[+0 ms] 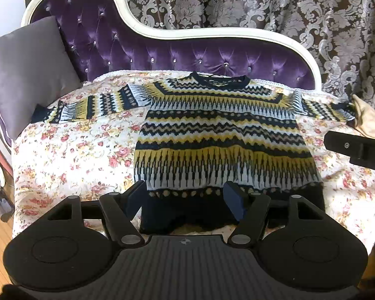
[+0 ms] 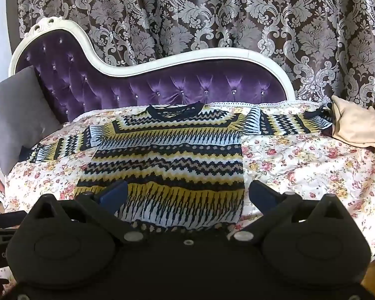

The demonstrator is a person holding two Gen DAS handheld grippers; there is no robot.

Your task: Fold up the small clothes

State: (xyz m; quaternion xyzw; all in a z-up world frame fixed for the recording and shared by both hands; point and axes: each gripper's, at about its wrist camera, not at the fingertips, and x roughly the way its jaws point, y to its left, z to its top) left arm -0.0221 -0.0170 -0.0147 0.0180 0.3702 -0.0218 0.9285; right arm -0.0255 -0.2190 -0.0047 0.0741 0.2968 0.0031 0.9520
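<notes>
Sweater (image 1: 220,135) flat, collar toward backrest, sleeves spread sideways; both jaws apart.

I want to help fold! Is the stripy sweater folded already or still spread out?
Spread out. The sweater lies flat on the flowery cover, both sleeves stretched sideways, neck towards the purple sofa back.

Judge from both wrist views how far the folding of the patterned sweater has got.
Done: the sweater lies spread flat on the floral cover, sleeves out. In hand: the left gripper and the right gripper hover open over its hem, gripping nothing. Left: every fold; no sleeve or hem is turned over yet.
</notes>
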